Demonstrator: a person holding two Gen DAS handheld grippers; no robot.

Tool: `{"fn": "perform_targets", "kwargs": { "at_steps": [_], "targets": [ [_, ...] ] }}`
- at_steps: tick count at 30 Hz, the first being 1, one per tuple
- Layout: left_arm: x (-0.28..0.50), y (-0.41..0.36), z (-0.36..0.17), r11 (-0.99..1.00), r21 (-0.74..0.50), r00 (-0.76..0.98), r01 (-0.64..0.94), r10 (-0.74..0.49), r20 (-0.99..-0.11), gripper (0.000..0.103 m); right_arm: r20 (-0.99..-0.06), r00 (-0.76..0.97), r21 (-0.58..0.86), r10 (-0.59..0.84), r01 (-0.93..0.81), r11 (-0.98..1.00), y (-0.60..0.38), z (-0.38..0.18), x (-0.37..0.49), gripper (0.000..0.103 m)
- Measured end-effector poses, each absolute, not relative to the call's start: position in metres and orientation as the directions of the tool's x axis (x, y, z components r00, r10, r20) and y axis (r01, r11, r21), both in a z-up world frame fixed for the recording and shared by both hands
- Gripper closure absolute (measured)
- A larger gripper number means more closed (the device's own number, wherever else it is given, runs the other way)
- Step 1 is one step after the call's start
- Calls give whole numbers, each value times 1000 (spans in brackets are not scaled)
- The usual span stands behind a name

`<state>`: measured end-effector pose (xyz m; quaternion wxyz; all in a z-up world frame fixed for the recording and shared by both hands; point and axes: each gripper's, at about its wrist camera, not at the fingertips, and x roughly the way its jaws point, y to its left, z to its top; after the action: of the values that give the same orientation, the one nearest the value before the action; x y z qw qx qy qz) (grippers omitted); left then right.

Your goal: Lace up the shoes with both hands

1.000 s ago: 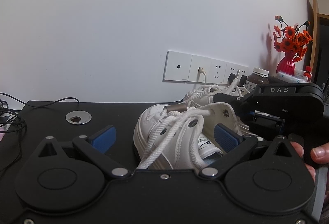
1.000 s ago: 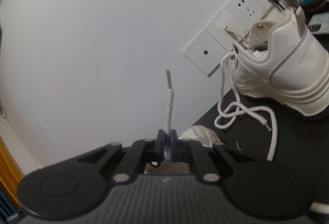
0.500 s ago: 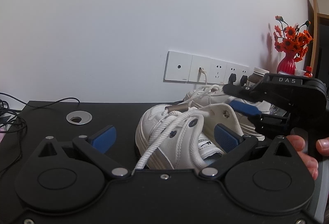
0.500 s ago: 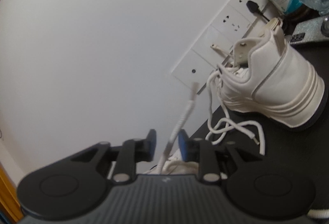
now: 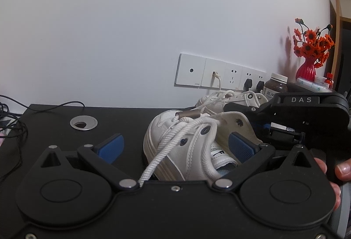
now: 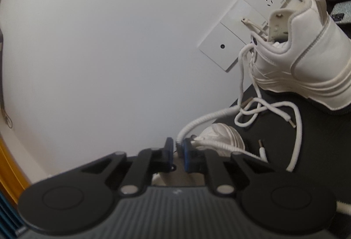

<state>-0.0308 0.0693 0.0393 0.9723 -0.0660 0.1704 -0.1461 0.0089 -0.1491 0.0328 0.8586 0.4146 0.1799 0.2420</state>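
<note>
A white sneaker (image 5: 186, 147) lies on the black table between the wide-open blue pads of my left gripper (image 5: 175, 147). Its thick white lace (image 5: 175, 140) crosses the eyelets, and a metal-tipped end (image 5: 188, 113) rests on the toe. My right gripper (image 5: 252, 116) sits beside the shoe's right side. In the right wrist view my right gripper (image 6: 178, 155) has a narrow gap between its jaws, with the white lace (image 6: 206, 118) curving away just above it, loose. A second white sneaker (image 6: 307, 68) stands by the wall.
Wall sockets (image 5: 221, 73) run along the white wall behind the shoes. A brown supplement bottle (image 5: 275, 85) and a red vase of orange flowers (image 5: 307, 57) stand at the right. A cable grommet (image 5: 83, 123) and black cables (image 5: 13, 112) lie at the table's left.
My right gripper was shut on the lace end held upright, then opened and let it go. The lace has dropped and curves aside. The right gripper has shifted down toward the shoe.
</note>
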Motion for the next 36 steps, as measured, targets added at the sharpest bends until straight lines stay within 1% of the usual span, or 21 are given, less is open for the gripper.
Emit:
{"fn": "perform_targets", "kwargs": {
  "at_steps": [12, 16, 18, 20, 21, 25, 26, 27, 29, 32, 34, 35, 36],
  "targets": [
    [-31, 70, 40, 949, -175, 899, 262, -306, -312, 0, -100, 866, 753, 490, -256, 606, -151, 38, 2, 98],
    [-31, 69, 40, 949, -176, 899, 262, -306, -312, 0, -72, 907, 740, 414, -230, 633, -156, 40, -1, 98],
    [-31, 70, 40, 949, -176, 900, 261, -305, -312, 0, -60, 924, 747, 378, -209, 631, -160, 40, -3, 98],
    [-31, 70, 40, 949, -177, 900, 261, -305, -312, 0, -63, 920, 770, 387, -202, 605, -164, 39, -1, 98],
    [-31, 70, 40, 949, -178, 900, 261, -306, -312, 0, -70, 911, 782, 406, -202, 589, -165, 38, 1, 94],
    [-31, 69, 39, 949, -179, 900, 261, -306, -311, 0, -84, 888, 797, 452, -212, 565, -163, 37, 5, 92],
    [-31, 69, 39, 948, -179, 899, 262, -307, -311, 0, -85, 884, 795, 460, -218, 566, -162, 37, 5, 90],
    [-31, 69, 39, 948, -180, 899, 262, -307, -311, 0, -89, 879, 794, 468, -221, 566, -160, 37, 5, 82],
    [-31, 69, 39, 948, -180, 900, 262, -307, -311, 0, -102, 869, 795, 484, -221, 565, -157, 36, 6, 74],
    [-31, 69, 38, 948, -180, 899, 262, -308, -311, 0, -117, 841, 797, 529, -239, 555, -152, 34, 9, 74],
    [-31, 69, 38, 948, -181, 899, 262, -308, -311, 0, -118, 824, 795, 555, -256, 550, -149, 34, 9, 77],
    [-31, 69, 38, 948, -181, 899, 262, -308, -311, 0, -116, 819, 792, 563, -266, 550, -147, 34, 9, 82],
    [-31, 69, 38, 948, -180, 899, 262, -308, -310, 0, -111, 821, 784, 560, -274, 557, -147, 35, 8, 90]
  ]
}}
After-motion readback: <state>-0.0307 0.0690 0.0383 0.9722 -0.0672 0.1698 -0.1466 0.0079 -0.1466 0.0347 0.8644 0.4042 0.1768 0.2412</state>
